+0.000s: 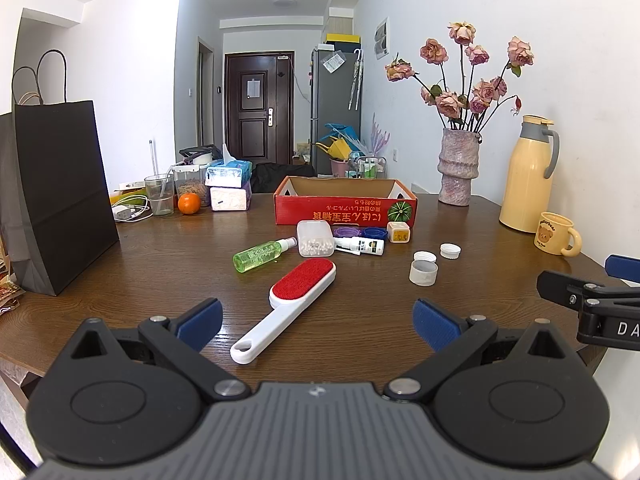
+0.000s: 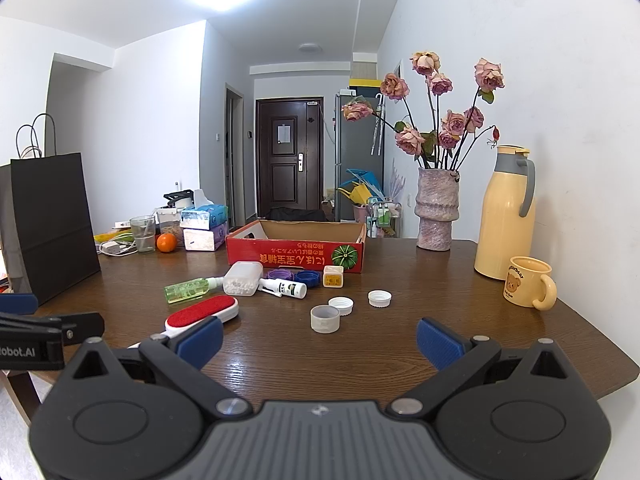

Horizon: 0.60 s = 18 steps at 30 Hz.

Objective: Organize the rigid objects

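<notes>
An open red cardboard box (image 1: 344,210) (image 2: 296,258) stands mid-table. In front of it lie a green spray bottle (image 1: 260,256) (image 2: 188,290), a clear box of white beads (image 1: 315,238) (image 2: 242,278), a white spray bottle (image 1: 360,245) (image 2: 284,287), purple and blue caps (image 1: 362,233) (image 2: 296,276), a small yellow container (image 1: 399,233) (image 2: 333,276), white caps (image 1: 424,267) (image 2: 325,319) and a red-and-white lint brush (image 1: 286,308) (image 2: 200,314). My left gripper (image 1: 318,322) is open above the brush handle. My right gripper (image 2: 320,338) is open and empty, near the white caps.
A black paper bag (image 1: 60,196) (image 2: 48,228) stands at the left. A glass, an orange (image 1: 189,203) and tissue packs sit at the back left. A vase of roses (image 1: 458,172) (image 2: 436,212), a yellow thermos (image 1: 528,176) (image 2: 506,216) and a yellow mug (image 1: 556,234) (image 2: 528,282) stand at the right.
</notes>
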{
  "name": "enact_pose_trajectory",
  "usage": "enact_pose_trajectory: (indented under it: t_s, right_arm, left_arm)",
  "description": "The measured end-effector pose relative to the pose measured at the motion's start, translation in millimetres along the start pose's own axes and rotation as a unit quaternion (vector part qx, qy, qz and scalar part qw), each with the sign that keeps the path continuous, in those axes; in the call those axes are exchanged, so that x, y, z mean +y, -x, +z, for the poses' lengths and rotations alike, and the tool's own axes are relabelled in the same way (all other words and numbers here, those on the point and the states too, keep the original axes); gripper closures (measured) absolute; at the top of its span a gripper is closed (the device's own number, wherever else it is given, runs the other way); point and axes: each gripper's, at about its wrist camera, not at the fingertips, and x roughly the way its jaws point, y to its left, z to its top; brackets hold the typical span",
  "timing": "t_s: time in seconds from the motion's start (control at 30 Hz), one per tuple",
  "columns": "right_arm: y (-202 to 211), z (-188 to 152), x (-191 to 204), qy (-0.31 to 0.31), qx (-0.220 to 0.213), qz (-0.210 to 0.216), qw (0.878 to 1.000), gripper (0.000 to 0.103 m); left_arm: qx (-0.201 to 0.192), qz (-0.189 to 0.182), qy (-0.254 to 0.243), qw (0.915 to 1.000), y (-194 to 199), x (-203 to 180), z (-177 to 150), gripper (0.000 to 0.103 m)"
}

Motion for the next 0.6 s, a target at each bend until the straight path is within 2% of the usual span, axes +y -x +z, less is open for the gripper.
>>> enact_pose_trajectory:
  t_s: [0.37,0.6]
  right_arm:
    - [0,0,-3,0.000,0.001,-0.001,1.000,0.000]
    - [-11,-1,-6,-0.001,0.013,0.000,1.000,0.000]
  left_arm:
    - [0.003,0.001,0.000,1.0000,3,-6,6,0.000]
    - [0.018,0.003,0.002,0.9998,-17,-3,4,0.000]
